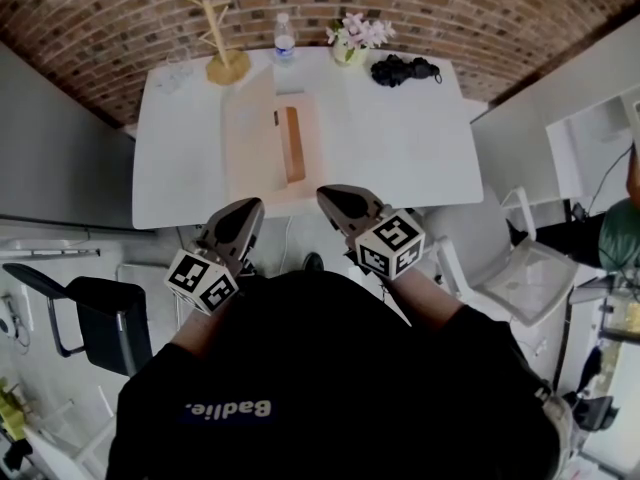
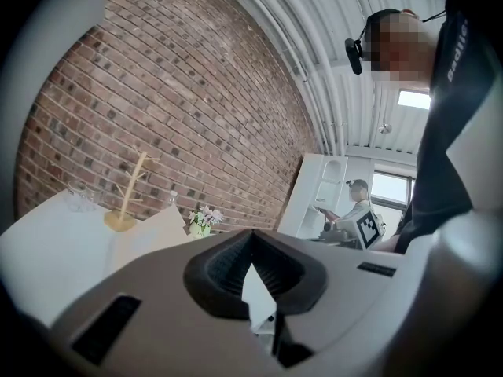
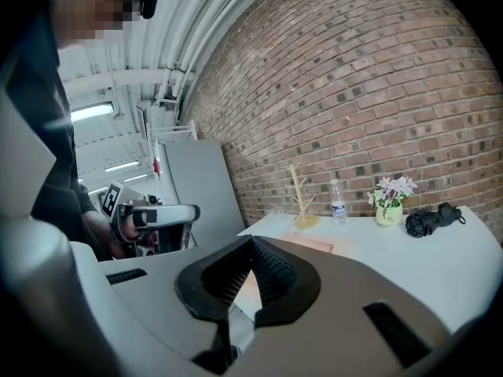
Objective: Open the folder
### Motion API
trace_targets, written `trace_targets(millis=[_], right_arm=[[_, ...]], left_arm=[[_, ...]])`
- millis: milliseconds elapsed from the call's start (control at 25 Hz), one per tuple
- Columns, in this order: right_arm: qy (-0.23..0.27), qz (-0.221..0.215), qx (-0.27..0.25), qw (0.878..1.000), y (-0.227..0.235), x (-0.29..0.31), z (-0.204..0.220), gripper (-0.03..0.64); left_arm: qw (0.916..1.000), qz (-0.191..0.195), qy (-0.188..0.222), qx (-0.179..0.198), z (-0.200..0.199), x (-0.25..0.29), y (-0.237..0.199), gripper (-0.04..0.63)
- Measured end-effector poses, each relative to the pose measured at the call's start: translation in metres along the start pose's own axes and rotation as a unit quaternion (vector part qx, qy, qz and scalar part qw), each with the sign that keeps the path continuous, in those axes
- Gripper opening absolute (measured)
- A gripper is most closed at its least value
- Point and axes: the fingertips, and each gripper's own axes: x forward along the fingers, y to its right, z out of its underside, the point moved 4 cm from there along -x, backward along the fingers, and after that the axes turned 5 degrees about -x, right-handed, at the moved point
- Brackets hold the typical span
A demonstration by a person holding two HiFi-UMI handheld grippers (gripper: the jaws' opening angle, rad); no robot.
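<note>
A pale pink folder (image 1: 262, 153) lies in the middle of the white table (image 1: 400, 148), with a brown strip (image 1: 291, 144) along its inside. Its left cover is tilted up, which the left gripper view shows as a raised pale panel (image 2: 149, 230). Both grippers hang in front of the table's near edge, close to the person's body, and touch nothing. My left gripper (image 1: 250, 206) (image 2: 251, 236) is shut and empty. My right gripper (image 1: 324, 194) (image 3: 251, 242) is also shut with nothing in it. From the right gripper view the folder (image 3: 310, 246) shows as a flat pink sheet.
Along the table's far edge stand a wooden branch stand (image 1: 225, 46), a water bottle (image 1: 284, 36), a flower pot (image 1: 355, 40) and a black bundle (image 1: 405, 69). A black chair (image 1: 100, 318) is at the left, a white chair (image 1: 520, 263) at the right. Another person (image 2: 355, 204) sits beyond.
</note>
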Motion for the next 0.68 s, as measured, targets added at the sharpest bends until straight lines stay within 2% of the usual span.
trace_targets(millis=[680], right_arm=[[-0.001, 0.006, 0.000, 1.000, -0.0002, -0.0022, 0.0013, 0.029]], left_arm=[[1.0000, -0.004, 0.004, -0.001, 0.0016, -0.0037, -0.0001, 0.002]])
